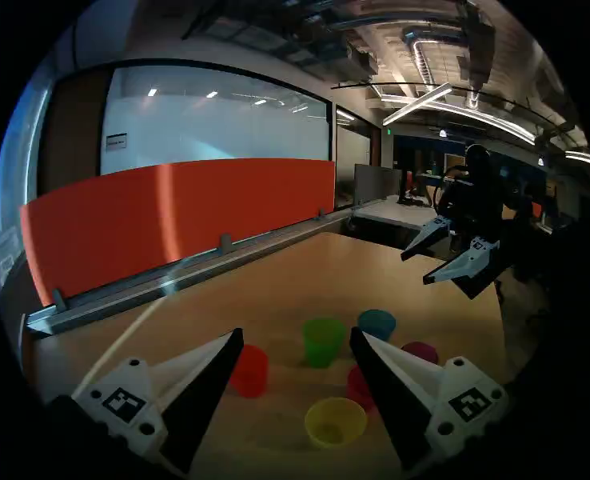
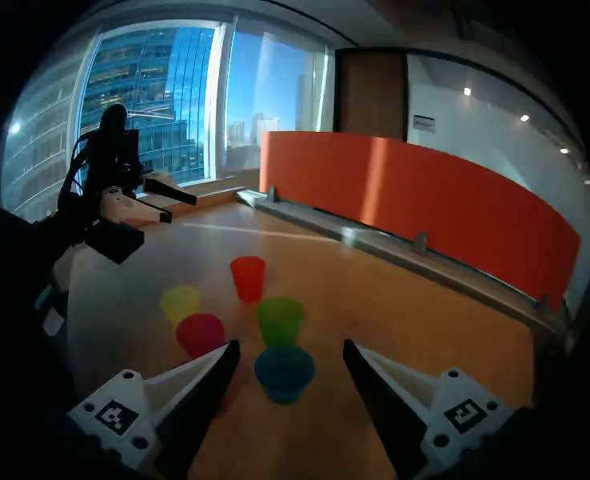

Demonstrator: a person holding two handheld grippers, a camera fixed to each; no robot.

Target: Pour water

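1. The left gripper is hovering with its fingers spread wide and gripping nothing, probably lining up on a cup. The translucent green plastic cup is standing ahead at twelve o'clock.
2. The right gripper is gaping equally empty, facing the small blue plastic cup at twelve o'clock.
3. The wooden tabletop is lying bare around the cluster, giving approach room. The orange divider panel is bounding its edge at ten o'clock.

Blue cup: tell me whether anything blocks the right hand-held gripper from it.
Nothing visible does. The blue cup stands ahead of the open right hand-held gripper, in line with the gap between its fingers; the green cup is beyond it.
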